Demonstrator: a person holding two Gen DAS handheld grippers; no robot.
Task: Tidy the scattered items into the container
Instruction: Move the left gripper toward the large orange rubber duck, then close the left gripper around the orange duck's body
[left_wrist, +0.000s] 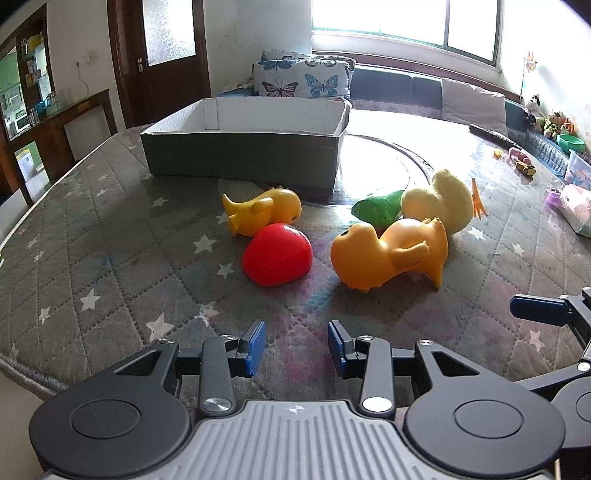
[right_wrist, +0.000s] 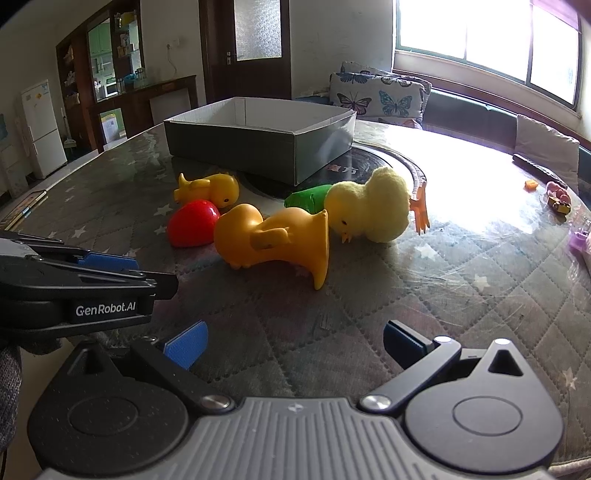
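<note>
A grey open box (left_wrist: 240, 147) (right_wrist: 258, 144) stands at the far side of the table. In front of it lie a small yellow duck (left_wrist: 264, 214) (right_wrist: 210, 190), a red heart-shaped toy (left_wrist: 277, 254) (right_wrist: 194, 223), a large orange duck (left_wrist: 388, 253) (right_wrist: 273, 236), a green toy (left_wrist: 378, 212) (right_wrist: 308, 197) and a fluffy yellow chick (left_wrist: 439, 206) (right_wrist: 369, 210). My left gripper (left_wrist: 296, 347) is open and empty, short of the red toy. My right gripper (right_wrist: 293, 345) is open wide and empty, short of the orange duck. The left gripper also shows at the left of the right wrist view (right_wrist: 110, 269).
The table has a quilted star-patterned cover (left_wrist: 110, 258) and a round dark inset (left_wrist: 376, 170) by the box. Small toys (left_wrist: 521, 162) and a pink bag (left_wrist: 576, 206) lie at the right edge. A sofa with butterfly pillows (left_wrist: 303, 79) stands behind.
</note>
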